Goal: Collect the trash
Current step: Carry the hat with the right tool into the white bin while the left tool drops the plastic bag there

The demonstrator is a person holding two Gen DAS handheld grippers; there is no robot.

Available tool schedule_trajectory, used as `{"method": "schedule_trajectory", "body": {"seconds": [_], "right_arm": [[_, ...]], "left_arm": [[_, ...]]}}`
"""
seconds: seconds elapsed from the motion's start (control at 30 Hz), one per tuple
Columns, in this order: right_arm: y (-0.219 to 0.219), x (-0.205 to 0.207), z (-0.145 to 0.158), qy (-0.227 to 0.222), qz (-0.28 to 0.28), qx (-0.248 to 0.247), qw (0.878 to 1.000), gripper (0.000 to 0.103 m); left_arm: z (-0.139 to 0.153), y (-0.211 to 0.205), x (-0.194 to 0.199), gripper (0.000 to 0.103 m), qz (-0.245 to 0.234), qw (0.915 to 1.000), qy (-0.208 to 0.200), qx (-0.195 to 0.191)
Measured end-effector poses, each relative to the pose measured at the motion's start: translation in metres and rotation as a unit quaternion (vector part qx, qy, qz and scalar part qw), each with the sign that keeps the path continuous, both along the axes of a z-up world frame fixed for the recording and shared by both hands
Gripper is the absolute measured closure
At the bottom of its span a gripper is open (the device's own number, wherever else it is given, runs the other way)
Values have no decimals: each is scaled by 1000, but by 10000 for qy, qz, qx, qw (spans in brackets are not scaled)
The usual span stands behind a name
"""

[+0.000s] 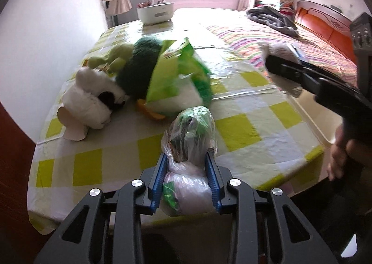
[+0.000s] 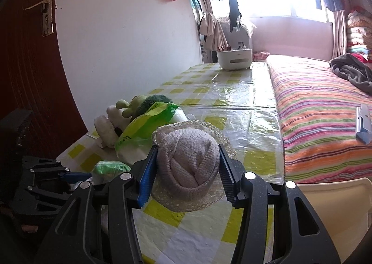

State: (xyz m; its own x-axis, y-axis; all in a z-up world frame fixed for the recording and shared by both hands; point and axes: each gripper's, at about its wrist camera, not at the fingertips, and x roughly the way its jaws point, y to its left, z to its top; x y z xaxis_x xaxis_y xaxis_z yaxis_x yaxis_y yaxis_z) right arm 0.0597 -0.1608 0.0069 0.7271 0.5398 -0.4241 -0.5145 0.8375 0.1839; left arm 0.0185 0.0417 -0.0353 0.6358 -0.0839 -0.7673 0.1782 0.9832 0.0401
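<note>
My left gripper is shut on a crumpled clear plastic bag with green and white trash inside, held over the near edge of the checked table. It also shows in the right wrist view. My right gripper is shut on a rolled grey sock with lace trim, held above the table's right side. In the left wrist view the right gripper shows at the right with the sock. A green snack bag lies on plush toys.
A white container stands at the table's far end. A bed with a striped cover lies along the right, with a grey garment and a white-blue object on it. A cream bin rim sits low right. A red door is left.
</note>
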Motion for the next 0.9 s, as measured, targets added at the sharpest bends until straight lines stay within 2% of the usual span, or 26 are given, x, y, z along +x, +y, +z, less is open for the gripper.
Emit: {"method": "schedule_trajectory", "body": {"seconds": [0.2, 0.53, 0.9], "right_arm": [[-15, -5, 6, -149, -277, 59, 9995, 54], [-42, -1, 2, -79, -810, 31, 9967, 54], [-95, -4, -8, 57, -1798, 84, 9836, 53]], "left_arm": [[10, -19, 0, 70, -281, 9994, -170, -61], [14, -51, 22, 70, -617, 9974, -258, -275], [11, -89, 39, 70, -1117, 9917, -332, -538]]}}
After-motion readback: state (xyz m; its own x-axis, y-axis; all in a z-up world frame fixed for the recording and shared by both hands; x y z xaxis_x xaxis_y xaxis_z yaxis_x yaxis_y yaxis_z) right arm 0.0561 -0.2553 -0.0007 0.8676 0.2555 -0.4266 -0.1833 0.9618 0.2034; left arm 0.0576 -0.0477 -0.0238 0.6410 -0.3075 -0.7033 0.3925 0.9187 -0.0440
